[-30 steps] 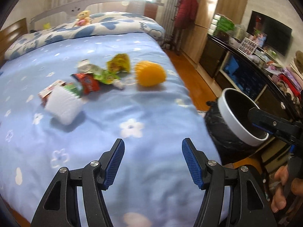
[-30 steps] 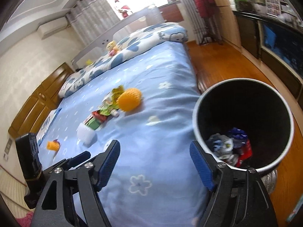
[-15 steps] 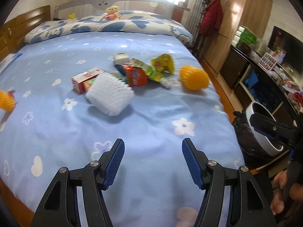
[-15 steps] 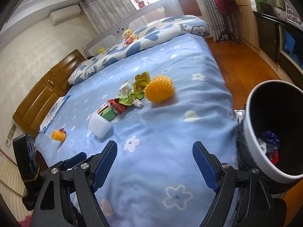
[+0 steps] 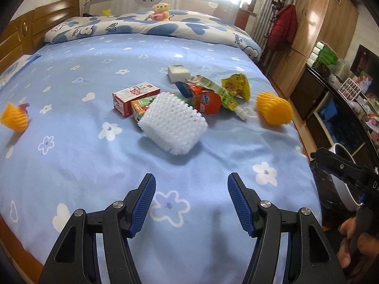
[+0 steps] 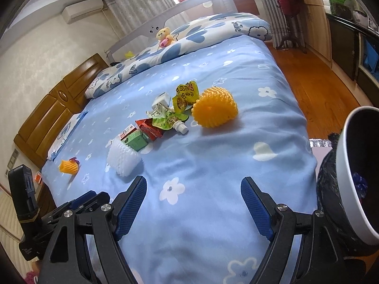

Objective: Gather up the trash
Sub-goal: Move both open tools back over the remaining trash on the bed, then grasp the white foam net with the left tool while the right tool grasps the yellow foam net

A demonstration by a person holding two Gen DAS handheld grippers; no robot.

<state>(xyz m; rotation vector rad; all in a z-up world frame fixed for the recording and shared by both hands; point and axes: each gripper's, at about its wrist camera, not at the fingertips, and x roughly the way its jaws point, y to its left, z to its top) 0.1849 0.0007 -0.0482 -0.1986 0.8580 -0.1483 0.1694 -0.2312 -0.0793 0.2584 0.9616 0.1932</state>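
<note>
Hovering over a blue flowered bedspread (image 5: pixel 71 156), the left gripper (image 5: pixel 191 202) has its jaws spread wide with nothing between them, and the right gripper (image 6: pixel 193 207) is likewise wide and empty. Just ahead of the left gripper lies a white foam net sleeve (image 5: pixel 173 124), tipped on its side, its long axis running from near right to far left. Behind it, touching or nearly so, sits a heap of trash: a red carton (image 5: pixel 135 95), an orange pouch (image 5: pixel 205 99) and a yellow wrapper (image 5: pixel 236 86). A yellow foam net (image 6: pixel 214 111) rests beside the heap, clear of both grippers. A smaller orange net (image 5: pixel 14 118) lies well apart. The white-rimmed bin (image 6: pixel 350 179) stands off the bed's edge, apparently holding wrappers.
</note>
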